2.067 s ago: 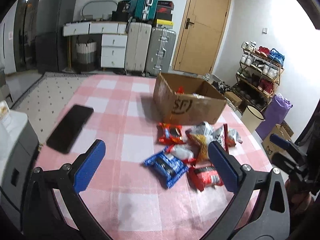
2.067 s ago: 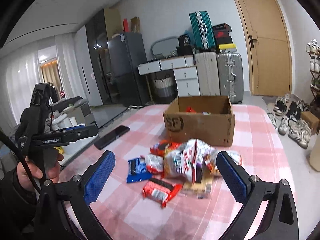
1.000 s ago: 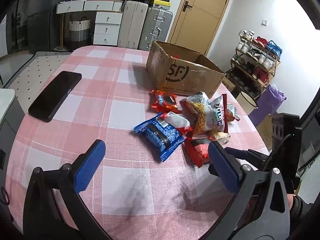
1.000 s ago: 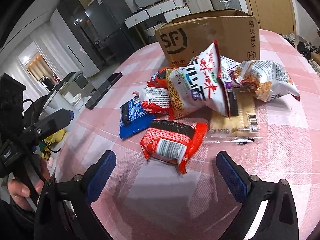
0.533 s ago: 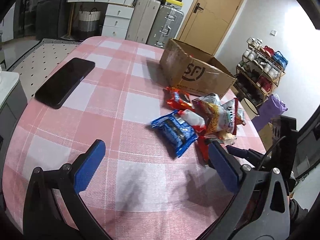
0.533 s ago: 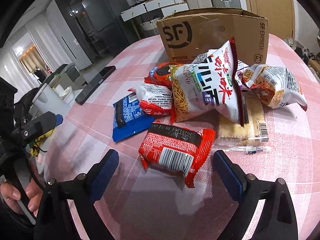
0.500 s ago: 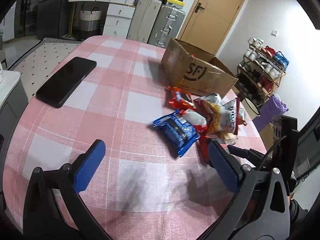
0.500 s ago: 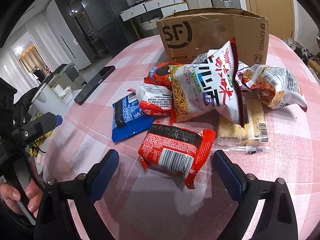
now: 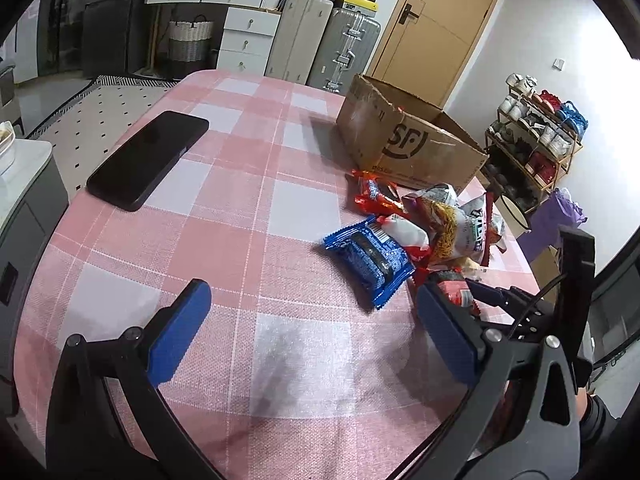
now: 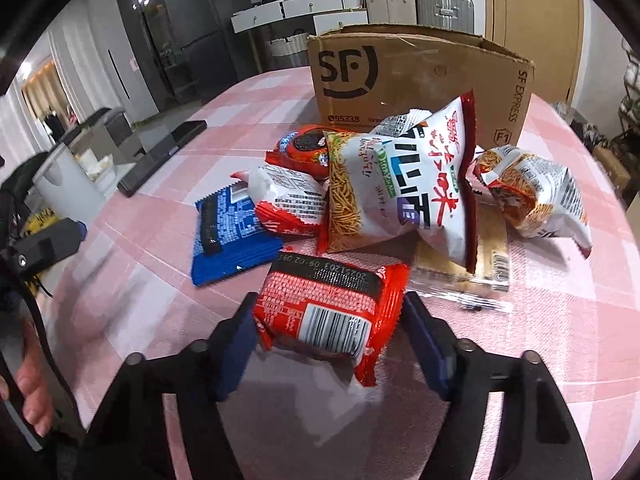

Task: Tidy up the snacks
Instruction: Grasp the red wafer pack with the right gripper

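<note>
In the left wrist view the left tool [image 9: 316, 334] hangs spread and empty over bare checked desk [image 9: 224, 216], with the snack pile off to its right in front of the cardboard box [image 9: 408, 144]. In the right wrist view the right tool [image 10: 328, 334] is closing on the red packet [image 10: 332, 308], which lies crosswise between its pads at the pile's near edge; a second earlier those pads stood wide with the packet farther ahead.

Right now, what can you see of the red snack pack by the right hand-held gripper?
The red snack pack is a glossy, puffy plastic pouch with crimped ends, back side up: black date strip, white barcode panel, small white print. It lies on the pink checked tablecloth, nearest of the pile. The right hand-held gripper is closing on it, blue pads at both ends.
</note>
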`<state>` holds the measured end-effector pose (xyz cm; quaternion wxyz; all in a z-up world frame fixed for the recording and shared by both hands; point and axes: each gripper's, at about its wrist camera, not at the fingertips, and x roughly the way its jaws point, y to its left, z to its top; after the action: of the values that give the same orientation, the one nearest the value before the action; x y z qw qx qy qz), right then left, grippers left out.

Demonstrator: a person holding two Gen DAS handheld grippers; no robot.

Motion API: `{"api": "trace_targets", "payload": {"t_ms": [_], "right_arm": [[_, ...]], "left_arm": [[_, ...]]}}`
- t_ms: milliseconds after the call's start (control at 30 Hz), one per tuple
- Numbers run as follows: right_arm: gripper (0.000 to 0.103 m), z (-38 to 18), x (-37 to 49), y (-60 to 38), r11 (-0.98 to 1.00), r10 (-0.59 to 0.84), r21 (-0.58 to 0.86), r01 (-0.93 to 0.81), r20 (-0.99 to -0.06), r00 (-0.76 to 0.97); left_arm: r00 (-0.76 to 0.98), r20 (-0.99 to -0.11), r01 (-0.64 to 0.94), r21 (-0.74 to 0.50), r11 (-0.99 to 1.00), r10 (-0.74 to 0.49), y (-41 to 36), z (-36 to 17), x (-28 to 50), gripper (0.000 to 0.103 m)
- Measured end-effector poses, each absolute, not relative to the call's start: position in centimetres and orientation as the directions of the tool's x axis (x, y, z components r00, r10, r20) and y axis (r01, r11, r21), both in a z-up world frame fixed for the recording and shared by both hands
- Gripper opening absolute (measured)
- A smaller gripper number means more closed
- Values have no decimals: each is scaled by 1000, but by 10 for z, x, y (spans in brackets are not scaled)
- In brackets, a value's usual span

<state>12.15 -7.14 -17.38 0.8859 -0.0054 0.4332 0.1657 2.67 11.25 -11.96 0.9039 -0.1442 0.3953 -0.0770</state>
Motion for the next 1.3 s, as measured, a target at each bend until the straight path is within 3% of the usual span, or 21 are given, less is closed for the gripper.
{"api": "trace_targets", "payload": {"t_ms": [67, 267, 833, 1133, 1300], "right_arm": [[59, -173, 121, -74, 941, 304, 145, -307, -762, 572], [51, -172, 115, -82, 934, 336, 184, -305, -744, 578], [49, -152, 87, -120, 892, 452, 313, -327, -659, 602], [49, -136, 55, -146, 888, 460, 280, -365, -577, 675], [49, -141, 48, -163, 900, 437, 275, -339, -578, 690]], "left_arm": [[670, -698, 25, -320, 947, -254, 112, -121, 27, 102], [663, -704, 26, -318, 948, -254, 110, -121, 27, 102], [603, -748, 33, -323, 946, -277, 96, -133, 34, 102], [554, -782, 69, -296, 953, -284, 72, -147, 55, 102], [533, -801, 73, -276, 958, -272, 58, -152, 71, 102]]}}
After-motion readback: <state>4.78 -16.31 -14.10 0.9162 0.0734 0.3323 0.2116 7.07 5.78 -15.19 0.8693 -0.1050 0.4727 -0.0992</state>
